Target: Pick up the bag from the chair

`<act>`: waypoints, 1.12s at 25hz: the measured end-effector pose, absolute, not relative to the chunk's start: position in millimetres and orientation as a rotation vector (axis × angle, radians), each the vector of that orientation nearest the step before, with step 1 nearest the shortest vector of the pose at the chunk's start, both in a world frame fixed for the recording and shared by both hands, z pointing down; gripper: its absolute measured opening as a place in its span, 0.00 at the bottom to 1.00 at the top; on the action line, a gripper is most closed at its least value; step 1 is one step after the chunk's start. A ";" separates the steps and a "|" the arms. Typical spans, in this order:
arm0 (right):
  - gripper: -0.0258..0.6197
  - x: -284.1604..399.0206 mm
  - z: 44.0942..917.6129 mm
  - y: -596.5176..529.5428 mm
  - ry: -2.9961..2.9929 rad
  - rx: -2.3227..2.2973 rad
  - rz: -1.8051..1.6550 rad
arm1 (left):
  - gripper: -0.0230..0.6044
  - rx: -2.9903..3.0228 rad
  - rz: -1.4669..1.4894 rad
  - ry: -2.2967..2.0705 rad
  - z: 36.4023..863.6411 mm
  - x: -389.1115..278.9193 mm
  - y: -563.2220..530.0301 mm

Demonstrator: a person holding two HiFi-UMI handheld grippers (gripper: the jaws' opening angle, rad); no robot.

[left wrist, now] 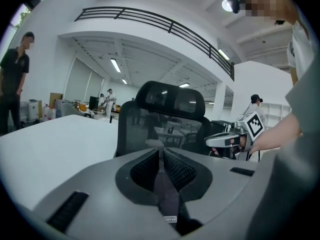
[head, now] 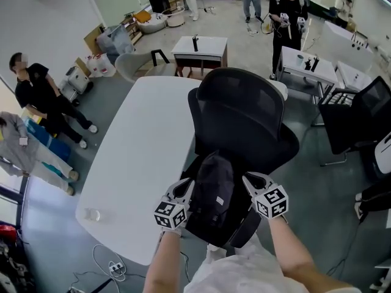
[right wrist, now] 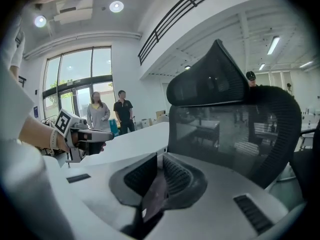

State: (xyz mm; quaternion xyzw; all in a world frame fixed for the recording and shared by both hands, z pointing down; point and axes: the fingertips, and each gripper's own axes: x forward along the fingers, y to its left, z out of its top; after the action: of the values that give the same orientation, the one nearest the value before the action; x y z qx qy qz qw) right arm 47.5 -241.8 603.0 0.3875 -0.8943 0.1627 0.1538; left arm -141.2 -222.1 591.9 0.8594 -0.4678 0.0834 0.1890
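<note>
A dark grey bag is over the seat of the black mesh office chair, in front of its backrest. Whether it rests on the seat I cannot tell. My left gripper is shut on the bag's left side, and its own view shows dark strap fabric with a small label pinched between the jaws. My right gripper is shut on the bag's right side, with dark fabric clamped between its jaws. Each gripper sees the other: right gripper, left gripper.
A long white table stands just left of the chair, with a small clear cup near its front corner. Two people are beyond the table at left. Another black chair is at right. Cables and a power strip lie on the floor.
</note>
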 end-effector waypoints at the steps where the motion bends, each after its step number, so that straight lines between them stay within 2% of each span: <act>1: 0.08 45.7 609.7 -242.5 -2.556 1.103 0.480 | 0.09 2.414 0.251 -1.300 598.0 -138.2 -224.5; 3: 0.14 42.4 622.5 -244.5 -2.539 1.086 0.507 | 0.09 2.402 0.277 -1.266 610.3 -132.8 -229.7; 10: 0.17 31.0 656.8 -257.3 -2.487 1.032 0.565 | 0.10 2.364 0.360 -1.180 645.5 -121.3 -249.3; 13: 0.19 28.7 668.5 -263.4 -2.463 1.012 0.581 | 0.20 2.349 0.403 -1.154 659.5 -116.5 -259.0; 28: 0.27 16.1 722.6 -292.0 -2.375 0.918 0.663 | 0.34 2.302 0.687 -1.033 723.5 -108.9 -302.4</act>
State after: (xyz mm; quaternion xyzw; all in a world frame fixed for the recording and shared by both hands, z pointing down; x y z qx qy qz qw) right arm 16.1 -292.0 722.6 0.3376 -0.8734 0.2439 0.2526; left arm -108.9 -302.4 723.5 0.8500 -0.3814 0.2538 0.2601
